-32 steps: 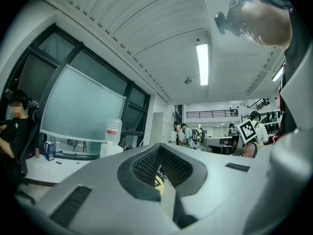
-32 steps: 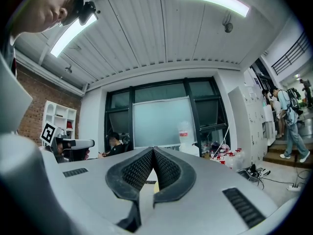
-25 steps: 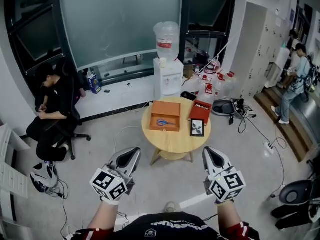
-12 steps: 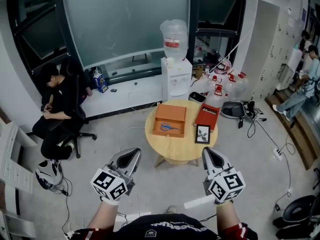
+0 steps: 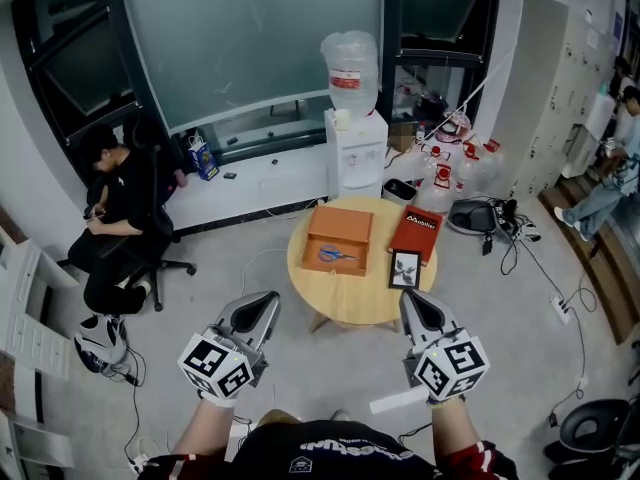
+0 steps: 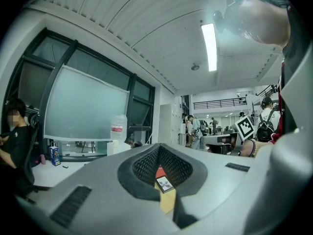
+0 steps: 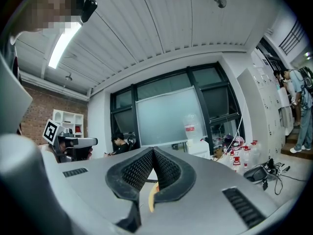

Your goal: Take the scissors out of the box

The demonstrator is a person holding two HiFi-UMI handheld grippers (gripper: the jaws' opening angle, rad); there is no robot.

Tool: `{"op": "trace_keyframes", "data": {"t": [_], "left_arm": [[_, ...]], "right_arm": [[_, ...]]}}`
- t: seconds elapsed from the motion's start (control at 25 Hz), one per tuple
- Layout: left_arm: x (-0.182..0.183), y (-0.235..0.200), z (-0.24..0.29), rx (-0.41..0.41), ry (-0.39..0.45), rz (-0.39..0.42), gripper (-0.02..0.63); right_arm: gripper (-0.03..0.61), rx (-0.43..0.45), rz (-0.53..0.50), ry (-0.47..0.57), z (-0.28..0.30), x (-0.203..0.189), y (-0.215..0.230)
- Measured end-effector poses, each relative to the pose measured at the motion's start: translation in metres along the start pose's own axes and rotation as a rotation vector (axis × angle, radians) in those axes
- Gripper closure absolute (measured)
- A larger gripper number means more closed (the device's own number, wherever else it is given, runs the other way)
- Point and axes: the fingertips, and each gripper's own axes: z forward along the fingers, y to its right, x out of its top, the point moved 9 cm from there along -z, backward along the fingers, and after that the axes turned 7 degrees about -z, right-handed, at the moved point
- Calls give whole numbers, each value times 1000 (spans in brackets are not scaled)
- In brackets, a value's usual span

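Observation:
An open orange box (image 5: 338,236) lies on a round wooden table (image 5: 350,298) some way ahead of me. Blue-handled scissors (image 5: 336,255) lie inside it. My left gripper (image 5: 262,304) and right gripper (image 5: 411,304) hang side by side short of the table, over the floor, both pointing level toward it. Each is shut with nothing between its jaws. In the left gripper view the pads (image 6: 146,164) meet at the left gripper (image 6: 159,147). The right gripper (image 7: 152,151) shows the same in the right gripper view.
A red lid (image 5: 416,234) and a small framed picture (image 5: 402,268) share the table. Behind it stand a water dispenser (image 5: 355,153) and several bottles (image 5: 455,168). A person (image 5: 120,213) sits on a chair at the left. Cables (image 5: 520,258) trail over the floor on the right.
The table and box have come slightly nearer in the head view. Both grippers have travelled forward with me and stay shut.

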Motion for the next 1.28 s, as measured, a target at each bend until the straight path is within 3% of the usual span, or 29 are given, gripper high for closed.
{"op": "trace_keyframes", "data": {"t": [0.44, 0.72, 1.28], "left_arm": [[-2, -16, 20, -1, -19, 3, 598], [-8, -61, 44, -41, -16, -14, 598], [14, -165, 95, -141, 32, -54, 598]], "right_arm": [[551, 1, 24, -43, 24, -11, 10], [551, -32, -3, -61, 56, -7, 7], [551, -105, -53, -73, 150, 13, -10]]}}
